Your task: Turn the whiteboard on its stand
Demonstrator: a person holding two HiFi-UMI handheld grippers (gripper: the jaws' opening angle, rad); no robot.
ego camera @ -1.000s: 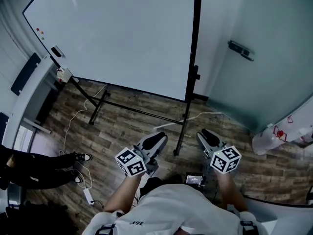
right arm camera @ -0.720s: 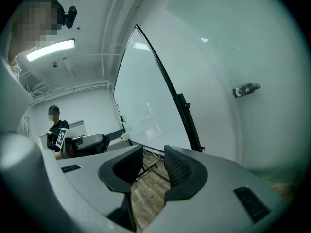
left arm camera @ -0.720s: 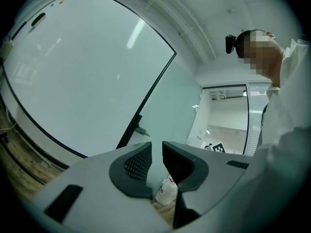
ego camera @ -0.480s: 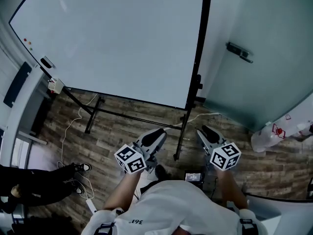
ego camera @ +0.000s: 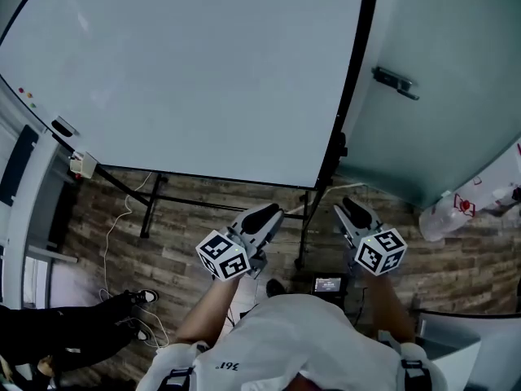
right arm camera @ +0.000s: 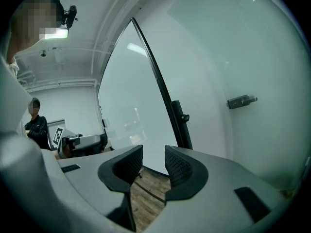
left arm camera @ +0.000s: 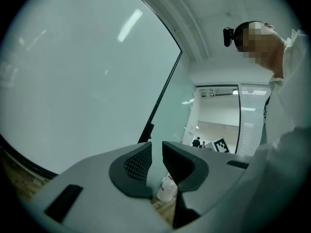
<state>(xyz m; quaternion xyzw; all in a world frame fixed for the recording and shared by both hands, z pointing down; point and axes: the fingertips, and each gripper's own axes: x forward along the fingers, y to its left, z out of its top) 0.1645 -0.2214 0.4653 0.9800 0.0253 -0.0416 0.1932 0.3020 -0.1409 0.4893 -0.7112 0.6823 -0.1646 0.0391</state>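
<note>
Whiteboard: the whiteboard fills the upper left of the head view, its white face blank apart from a few small dots at its left edge.
Stand: the black stand runs down the board's right edge to the wood floor, with a crossbar low under the board.
Left gripper: the left gripper is at lower centre, pointing toward the board's bottom edge and clear of it.
Left fingers: in the left gripper view the fingers stand slightly apart with nothing between them.
Right gripper: the right gripper is just right of the stand's post and not touching it.
Right fingers: the fingers have just been opening; they are spread, with only floor and board seen through the gap.
Surroundings: a frosted glass wall with a handle fills the upper right; a bottle stands at its foot.
Lower left: a seated person's legs and a white cable on the floor.
</note>
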